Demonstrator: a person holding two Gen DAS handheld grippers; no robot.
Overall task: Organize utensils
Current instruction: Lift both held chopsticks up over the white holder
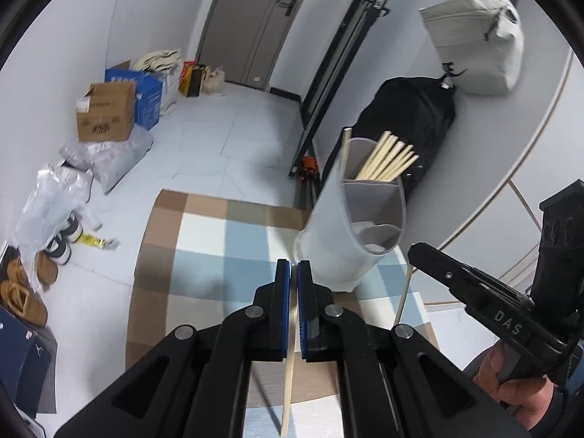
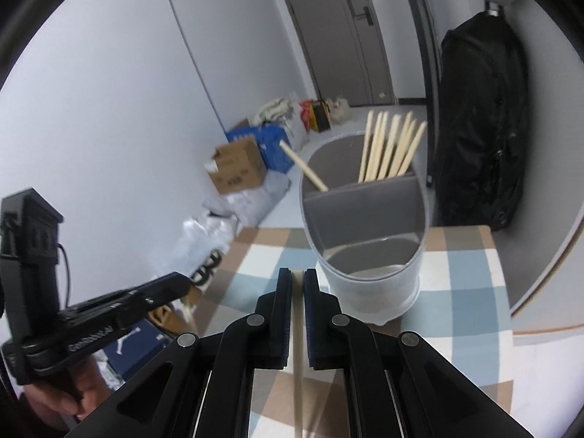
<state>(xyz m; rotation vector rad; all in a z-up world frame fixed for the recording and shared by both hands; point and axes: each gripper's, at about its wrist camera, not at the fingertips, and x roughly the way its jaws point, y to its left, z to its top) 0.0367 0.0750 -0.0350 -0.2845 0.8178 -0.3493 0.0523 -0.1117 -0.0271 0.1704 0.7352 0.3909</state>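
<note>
A translucent utensil holder with grey dividers stands on the checked cloth. Several wooden chopsticks stand in its far compartment, and one chopstick leans in another. My left gripper is shut on a wooden chopstick, just left of the holder's base. In the right wrist view the holder is just ahead and right of my right gripper, which is shut on a pale chopstick. The standing chopsticks and the leaning one show there too.
A black backpack and a white bag hang beside the table's far right. Boxes, plastic bags and shoes lie on the floor at left. A door is at the back.
</note>
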